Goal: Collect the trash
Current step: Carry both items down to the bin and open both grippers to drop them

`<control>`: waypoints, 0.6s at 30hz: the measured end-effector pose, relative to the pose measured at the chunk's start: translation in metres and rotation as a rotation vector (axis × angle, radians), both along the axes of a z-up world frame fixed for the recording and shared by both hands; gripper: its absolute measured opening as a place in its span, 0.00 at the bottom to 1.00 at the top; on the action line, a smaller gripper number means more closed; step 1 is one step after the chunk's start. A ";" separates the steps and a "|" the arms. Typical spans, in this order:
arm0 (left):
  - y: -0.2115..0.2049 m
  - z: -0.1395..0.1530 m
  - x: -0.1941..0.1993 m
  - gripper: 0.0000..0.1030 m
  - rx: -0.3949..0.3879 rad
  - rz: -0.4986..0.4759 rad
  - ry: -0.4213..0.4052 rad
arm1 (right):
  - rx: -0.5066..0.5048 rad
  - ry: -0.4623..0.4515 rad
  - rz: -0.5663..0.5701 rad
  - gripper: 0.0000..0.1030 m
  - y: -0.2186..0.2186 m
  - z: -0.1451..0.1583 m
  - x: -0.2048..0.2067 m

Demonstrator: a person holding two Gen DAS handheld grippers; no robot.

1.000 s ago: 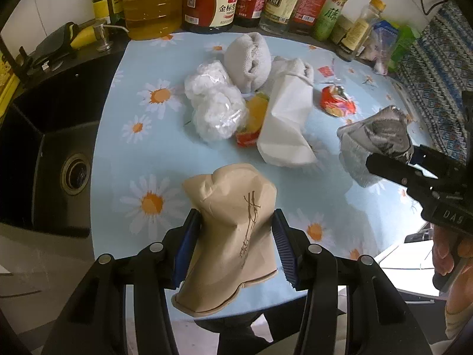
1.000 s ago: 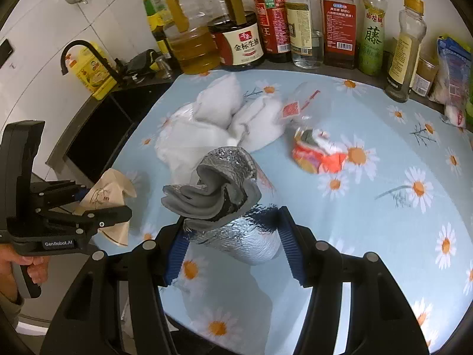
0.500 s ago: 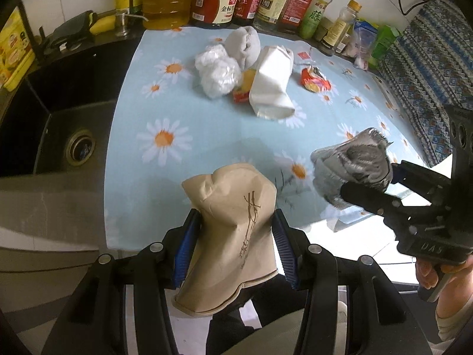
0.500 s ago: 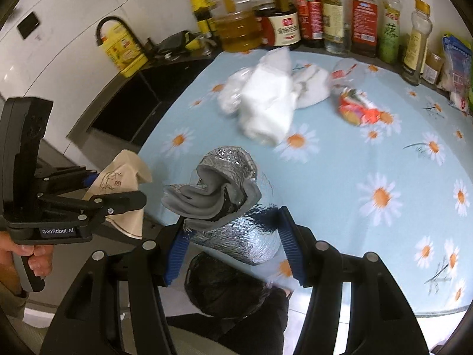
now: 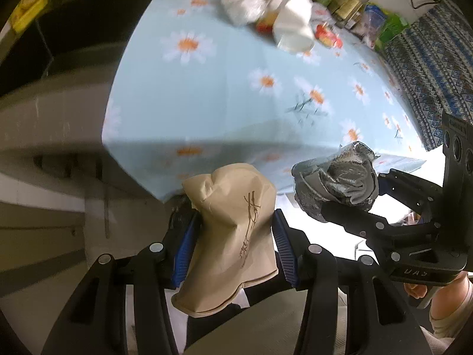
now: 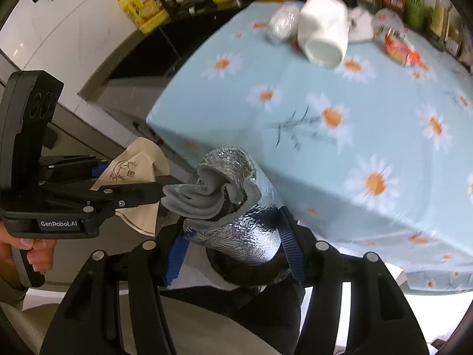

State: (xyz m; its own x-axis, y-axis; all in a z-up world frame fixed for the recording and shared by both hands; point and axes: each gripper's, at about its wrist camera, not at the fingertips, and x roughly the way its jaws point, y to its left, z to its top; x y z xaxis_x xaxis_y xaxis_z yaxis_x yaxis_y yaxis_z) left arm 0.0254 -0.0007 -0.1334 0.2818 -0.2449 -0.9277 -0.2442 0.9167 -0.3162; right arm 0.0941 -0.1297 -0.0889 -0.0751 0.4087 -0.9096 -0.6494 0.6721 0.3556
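— Low in the left wrist frame, what have we got?
— Our left gripper (image 5: 233,248) pinches a tan paper bag (image 5: 230,236).
— And centre-bottom of the right wrist frame?
— Our right gripper (image 6: 233,245) clamps a crumpled foil pouch (image 6: 236,207); more trash (image 6: 323,37) lies upper right on the daisy tablecloth (image 6: 340,148).

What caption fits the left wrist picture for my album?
Left gripper holds a tan paper bag past the daisy tablecloth.
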 end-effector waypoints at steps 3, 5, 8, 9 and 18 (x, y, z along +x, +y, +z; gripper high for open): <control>0.001 -0.018 -0.007 0.47 -0.017 0.006 0.031 | -0.027 0.035 0.001 0.56 0.003 -0.018 -0.009; 0.001 -0.032 -0.011 0.47 -0.025 0.011 0.059 | -0.041 0.056 -0.003 0.56 0.003 -0.027 -0.012; -0.001 -0.050 -0.014 0.47 -0.051 0.011 0.094 | -0.065 0.092 -0.009 0.56 0.004 -0.045 -0.017; -0.001 -0.055 -0.014 0.47 -0.056 0.009 0.103 | -0.069 0.100 -0.010 0.56 0.004 -0.049 -0.018; -0.006 -0.087 -0.019 0.47 -0.108 0.003 0.166 | -0.093 0.151 -0.036 0.57 0.014 -0.078 -0.018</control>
